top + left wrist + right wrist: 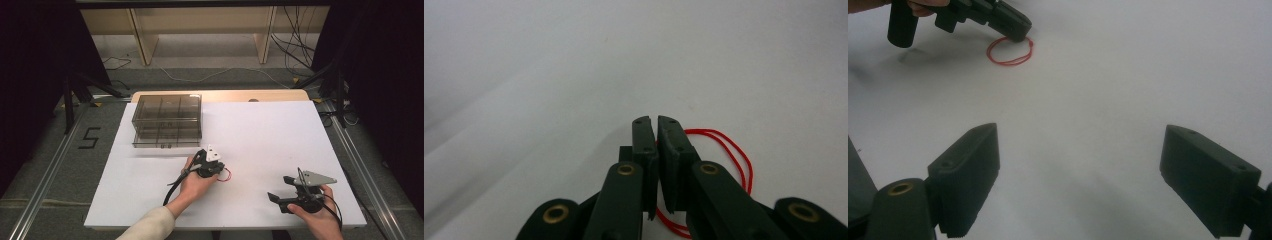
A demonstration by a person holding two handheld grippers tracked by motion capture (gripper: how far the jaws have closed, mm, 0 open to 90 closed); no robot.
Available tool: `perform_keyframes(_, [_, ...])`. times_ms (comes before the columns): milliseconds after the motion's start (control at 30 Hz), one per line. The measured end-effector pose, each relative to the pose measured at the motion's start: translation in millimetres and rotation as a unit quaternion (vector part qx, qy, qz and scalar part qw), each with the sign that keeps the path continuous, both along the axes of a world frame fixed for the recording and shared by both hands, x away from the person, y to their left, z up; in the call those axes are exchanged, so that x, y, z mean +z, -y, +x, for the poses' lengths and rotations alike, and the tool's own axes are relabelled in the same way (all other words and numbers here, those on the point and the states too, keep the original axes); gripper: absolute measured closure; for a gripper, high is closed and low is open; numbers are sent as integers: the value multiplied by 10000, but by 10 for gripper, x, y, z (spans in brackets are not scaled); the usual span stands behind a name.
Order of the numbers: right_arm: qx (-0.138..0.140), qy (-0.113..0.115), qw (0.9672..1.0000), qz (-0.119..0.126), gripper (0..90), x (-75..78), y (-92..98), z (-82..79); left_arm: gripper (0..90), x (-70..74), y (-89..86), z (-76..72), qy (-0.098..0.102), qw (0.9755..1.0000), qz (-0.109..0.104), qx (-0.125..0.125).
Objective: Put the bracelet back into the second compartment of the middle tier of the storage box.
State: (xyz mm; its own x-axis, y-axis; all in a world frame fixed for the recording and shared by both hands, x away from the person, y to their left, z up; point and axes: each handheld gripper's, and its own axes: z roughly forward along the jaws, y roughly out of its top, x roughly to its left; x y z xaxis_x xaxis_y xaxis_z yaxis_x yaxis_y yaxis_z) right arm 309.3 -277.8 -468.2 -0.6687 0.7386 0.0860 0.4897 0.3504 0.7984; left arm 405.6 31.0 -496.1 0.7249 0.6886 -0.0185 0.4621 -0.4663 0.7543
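A thin red elastic loop (735, 156) lies on the white sheet (265, 135), with one side of it caught between the jaws of my left gripper (657, 121). That gripper (220, 171) is shut on the loop (227, 175) near the middle of the sheet, tips down on the surface. In the right gripper view the same loop (1009, 51) lies flat under the left gripper's tips (1017, 33). My right gripper (1088, 175) stands open, jaws wide apart with bare sheet between them. It sits near the front right corner (280, 189).
A smoky translucent compartment box (167, 120) with a closed lid stands at the back left of the sheet. A wooden table edge (220, 95) shows behind it. Metal rails (360, 170) run along both sides of the table.
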Motion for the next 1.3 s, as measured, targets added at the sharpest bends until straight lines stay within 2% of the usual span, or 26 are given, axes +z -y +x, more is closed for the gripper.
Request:
perform_keyframes(367, [0, 9, 10000, 17, 170, -2, 1, 1, 869, 13, -19, -11, -37, 10000, -62, 16])
perform_keyframes(800, [2, 2, 10000, 22, 170, -2, 1, 2, 870, 133, -73, -69, 138, 9995, -265, -39])
perform_keyframes(1067, [-1, -5, 10000, 25, 170, -2, 2, 2, 870, 234, -124, -117, 314, 9989, -356, -27])
perform_keyframes(1300, [-4, 5, 10000, 24, 170, 0, 1, 0, 870, 279, -152, -134, 325, 9986, -410, -17])
